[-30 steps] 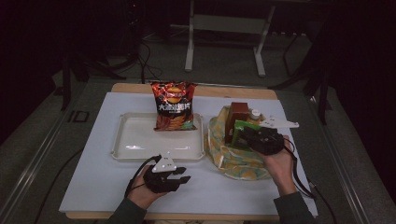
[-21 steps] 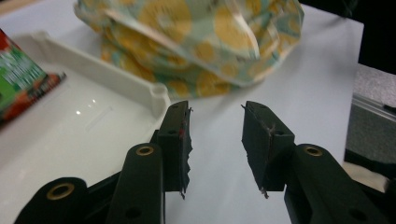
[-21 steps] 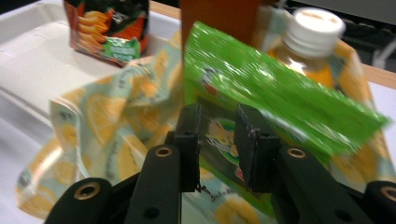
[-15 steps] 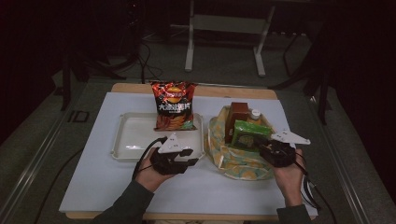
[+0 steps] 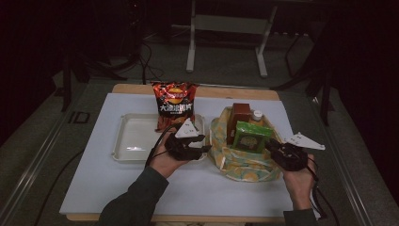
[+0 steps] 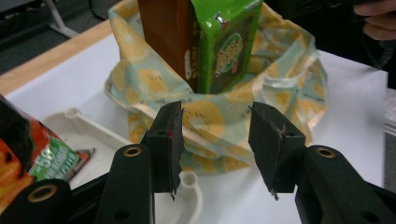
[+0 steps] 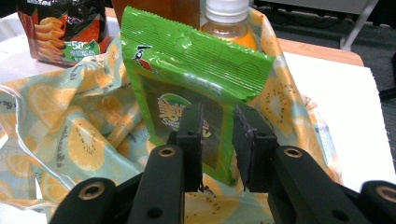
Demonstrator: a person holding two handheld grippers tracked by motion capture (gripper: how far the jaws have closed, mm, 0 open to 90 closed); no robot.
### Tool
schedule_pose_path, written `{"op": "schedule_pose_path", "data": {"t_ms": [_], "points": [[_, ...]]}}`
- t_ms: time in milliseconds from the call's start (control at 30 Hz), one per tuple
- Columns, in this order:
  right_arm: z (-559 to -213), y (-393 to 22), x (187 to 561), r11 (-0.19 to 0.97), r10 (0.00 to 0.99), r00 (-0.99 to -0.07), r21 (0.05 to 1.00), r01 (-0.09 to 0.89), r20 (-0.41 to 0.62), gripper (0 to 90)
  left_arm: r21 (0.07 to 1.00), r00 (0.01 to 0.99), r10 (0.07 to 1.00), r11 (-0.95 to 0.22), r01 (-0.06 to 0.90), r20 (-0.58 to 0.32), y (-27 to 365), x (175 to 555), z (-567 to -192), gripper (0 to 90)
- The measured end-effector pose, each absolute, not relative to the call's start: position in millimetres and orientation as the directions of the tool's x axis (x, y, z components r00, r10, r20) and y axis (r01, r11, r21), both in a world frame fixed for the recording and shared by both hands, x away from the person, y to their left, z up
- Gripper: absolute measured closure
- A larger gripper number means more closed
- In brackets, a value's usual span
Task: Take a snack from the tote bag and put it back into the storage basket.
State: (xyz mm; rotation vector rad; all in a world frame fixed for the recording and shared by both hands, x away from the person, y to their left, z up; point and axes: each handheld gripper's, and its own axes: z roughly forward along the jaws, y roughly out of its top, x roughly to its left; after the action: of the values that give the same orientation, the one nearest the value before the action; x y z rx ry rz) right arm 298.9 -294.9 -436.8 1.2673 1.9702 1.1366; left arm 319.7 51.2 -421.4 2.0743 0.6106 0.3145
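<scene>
A fruit-print bag (image 5: 235, 165) stands open on the white mat, holding a green snack packet (image 5: 252, 136), a brown carton (image 5: 241, 117) and a capped bottle (image 5: 257, 114). My left gripper (image 5: 207, 145) hovers at the bag's left side, over the tray's right end. Its jaws have just been opening; in the left gripper view the left gripper (image 6: 215, 140) is open with nothing between the pads and the bag's rim (image 6: 210, 112) behind. My right gripper (image 5: 273, 148) sits at the bag's right side. The right gripper (image 7: 218, 140) has just opened slightly to a narrow gap, facing the green packet (image 7: 187, 60).
A white tray (image 5: 131, 141) lies left of the bag, with a red chip bag (image 5: 174, 101) upright at its far right corner. The mat's front strip (image 5: 188, 193) is bare. Floor, cables and a metal stand lie beyond the table's far edge.
My left hand rose from the mat's front edge and moved up-right to the bag's left side, jaws wider. The right hand drew back from above the bag toward its near right side.
</scene>
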Motion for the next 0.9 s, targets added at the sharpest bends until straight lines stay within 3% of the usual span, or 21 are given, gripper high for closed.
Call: {"op": "schedule_pose_path", "data": {"t_ms": [467,833,900], "points": [[-438.5,-303.4,299.9,0.175,0.909,-0.415,0.867,0.466,0.039,71.2,0.849,0.850,0.523,-0.421,0.319,-0.061,27.7,355.5,-410.4,50.2],[-437.8,-303.6,300.2,0.165,0.902,-0.427,0.869,0.466,0.058,69.5,0.840,0.849,0.524,-0.427,0.335,-0.072,14.1,376.6,-402.0,37.9],[-437.5,-304.2,299.9,0.162,0.902,-0.427,0.870,0.466,0.061,69.2,0.834,0.842,0.534,-0.429,0.347,-0.075,10.1,380.1,-400.2,31.6]]}}
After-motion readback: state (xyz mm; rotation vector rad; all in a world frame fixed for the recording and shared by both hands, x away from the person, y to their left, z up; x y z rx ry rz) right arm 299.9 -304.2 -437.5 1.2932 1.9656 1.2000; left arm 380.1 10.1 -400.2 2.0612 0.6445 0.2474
